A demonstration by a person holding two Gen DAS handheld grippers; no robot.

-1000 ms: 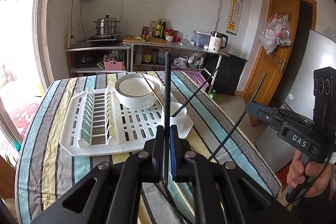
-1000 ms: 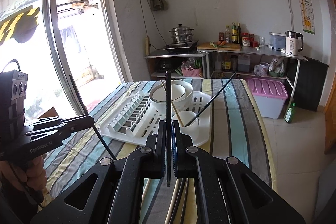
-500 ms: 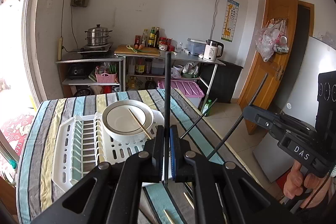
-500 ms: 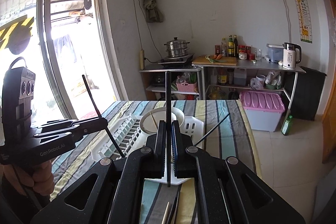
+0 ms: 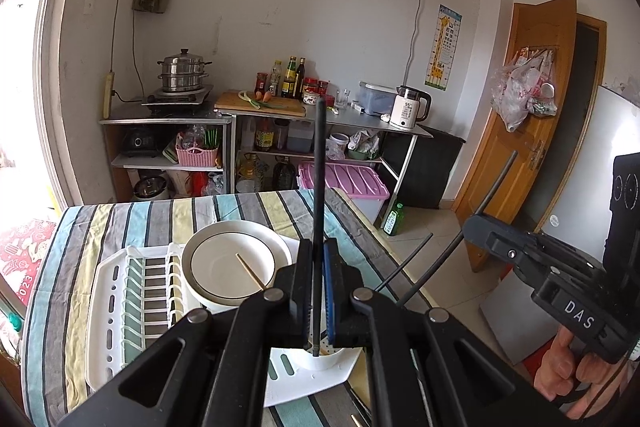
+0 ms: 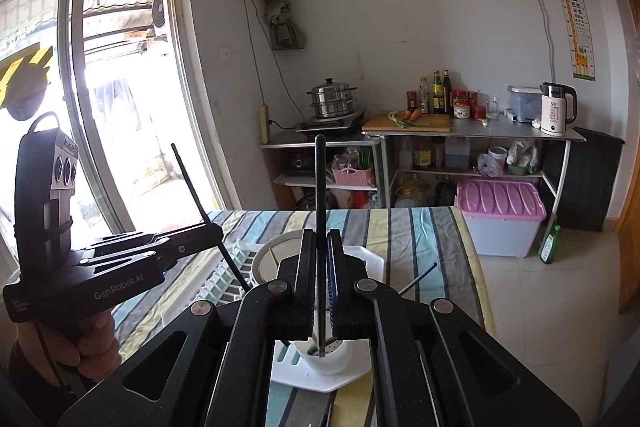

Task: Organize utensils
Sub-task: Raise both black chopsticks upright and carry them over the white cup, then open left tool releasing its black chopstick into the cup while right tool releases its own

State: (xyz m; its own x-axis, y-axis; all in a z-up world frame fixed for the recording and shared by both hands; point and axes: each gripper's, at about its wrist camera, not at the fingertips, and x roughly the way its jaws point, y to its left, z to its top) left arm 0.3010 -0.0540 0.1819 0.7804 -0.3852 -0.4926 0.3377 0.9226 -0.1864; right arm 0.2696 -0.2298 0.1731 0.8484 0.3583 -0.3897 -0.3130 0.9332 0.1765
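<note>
Both grippers had tipped up, each pair of jaws clamped on an upright black chopstick (image 5: 319,187) whose low tip hung over the white cup (image 6: 325,355) just below.

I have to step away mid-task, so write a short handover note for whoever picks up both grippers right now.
Left gripper: shut on a black chopstick, held upright, tip over the small white utensil cup.
Right gripper: shut on a second black chopstick, also upright, tip at the same cup's mouth.
The cup stands on the white plastic drying rack, beside the white bowl, which holds a wooden chopstick.
Done: one black chopstick seemingly leans in the cup.
Left: release both held chopsticks into the cup, then probably move the wooden one.
</note>
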